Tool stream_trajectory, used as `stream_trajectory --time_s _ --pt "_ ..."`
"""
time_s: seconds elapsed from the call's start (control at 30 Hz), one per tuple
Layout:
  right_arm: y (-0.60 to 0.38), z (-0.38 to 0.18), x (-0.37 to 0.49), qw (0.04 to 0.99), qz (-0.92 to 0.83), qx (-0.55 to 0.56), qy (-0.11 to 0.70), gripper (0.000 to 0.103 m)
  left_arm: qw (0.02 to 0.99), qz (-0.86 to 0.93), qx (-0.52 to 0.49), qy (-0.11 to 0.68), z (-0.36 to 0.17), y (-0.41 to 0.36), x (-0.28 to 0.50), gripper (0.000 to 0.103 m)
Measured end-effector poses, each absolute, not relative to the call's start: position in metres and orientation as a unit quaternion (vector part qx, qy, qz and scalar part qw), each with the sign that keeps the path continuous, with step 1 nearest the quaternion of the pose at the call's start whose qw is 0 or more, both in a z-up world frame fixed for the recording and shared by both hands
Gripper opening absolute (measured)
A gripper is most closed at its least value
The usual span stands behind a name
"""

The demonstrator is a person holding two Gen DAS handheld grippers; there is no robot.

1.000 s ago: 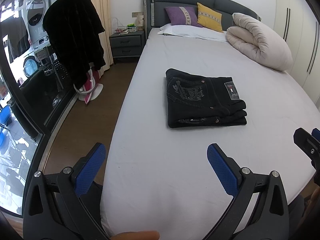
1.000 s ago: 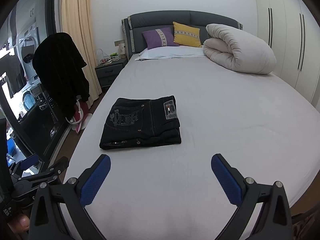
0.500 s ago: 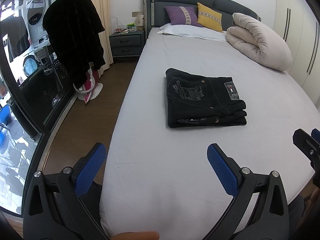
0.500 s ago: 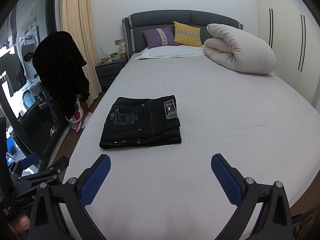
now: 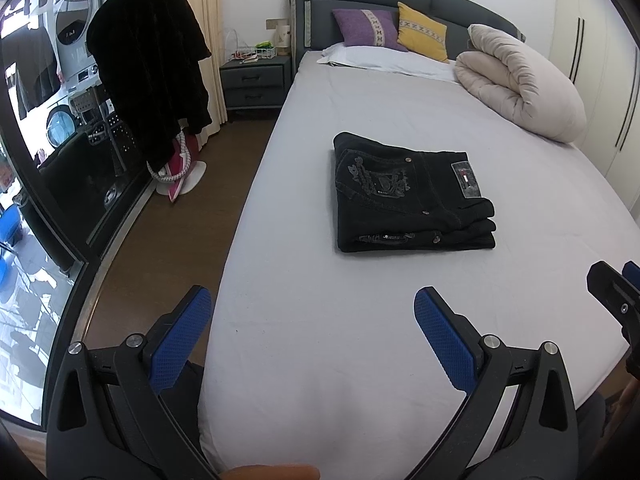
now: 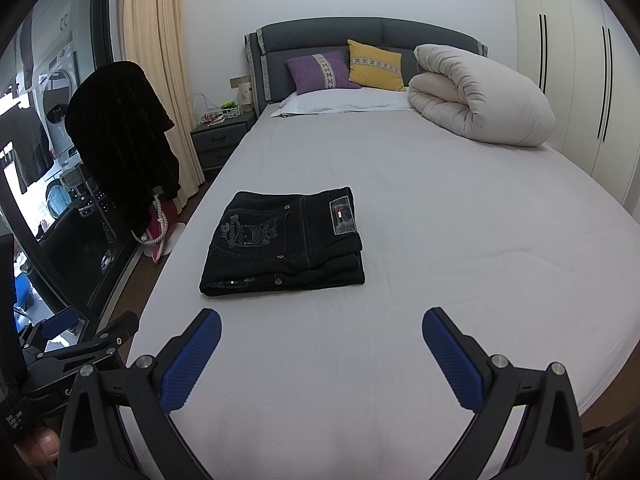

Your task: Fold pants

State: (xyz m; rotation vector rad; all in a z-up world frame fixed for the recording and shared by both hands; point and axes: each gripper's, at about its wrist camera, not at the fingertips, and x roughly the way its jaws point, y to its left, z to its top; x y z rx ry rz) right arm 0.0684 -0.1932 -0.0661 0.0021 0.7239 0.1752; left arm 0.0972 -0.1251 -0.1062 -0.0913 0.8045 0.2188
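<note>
Bed (image 5: pixel 360 340) holds folded pants (image 5: pixel 408 196); both jaws spread, empty. Right view alone shows whole left gripper (image 6: pixel 80 336).

The pants (image 5: pixel 412 196) are matt black denim with pale stitching and metal rivets, lying on the bed (image 5: pixel 360 340) with its smooth cloth sheet. Each tool's pads (image 6: pixel 190 360) are blue, dimpled and rubbery on matt black plastic.
</note>
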Motion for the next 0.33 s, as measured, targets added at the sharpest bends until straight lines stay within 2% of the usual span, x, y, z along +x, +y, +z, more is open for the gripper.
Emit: stream_trajectory --time_s 0.33 --pt "-0.1960 -0.0687 0.0712 0.930 0.087 0.002 0.358 0.103 0.913 0.110 -0.051 0.391 -0.1077 -0.1213 0.0994 0.103"
